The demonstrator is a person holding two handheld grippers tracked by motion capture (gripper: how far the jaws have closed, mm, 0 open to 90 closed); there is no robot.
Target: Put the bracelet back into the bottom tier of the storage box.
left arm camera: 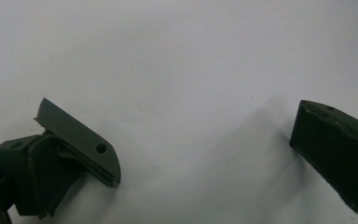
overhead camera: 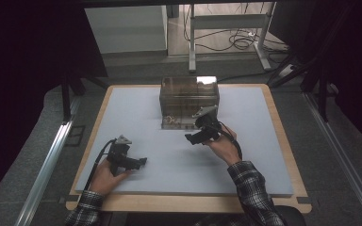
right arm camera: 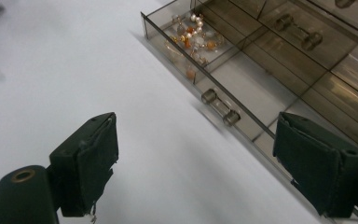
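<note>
Your right gripper (right arm camera: 193, 158) is spread wide and empty, the beaded bracelet (right arm camera: 191, 37) in the open drawer (right arm camera: 242, 88) just ahead. Your left gripper (left arm camera: 205, 149) gapes wide over the bare mat (left arm camera: 177, 56).

My two grippers, the left gripper (overhead camera: 143, 161) and the right gripper (overhead camera: 189, 138), are black, each topped with a grey plate. My sleeves (overhead camera: 252, 181) are a dark plaid with pale lines. The mat (overhead camera: 169, 155) is pale blue-grey on a light wooden board (overhead camera: 283, 127). The drawer box (right arm camera: 279, 70) is smoky brown clear plastic; its beads (right arm camera: 193, 35) are white, orange and gold.
</note>
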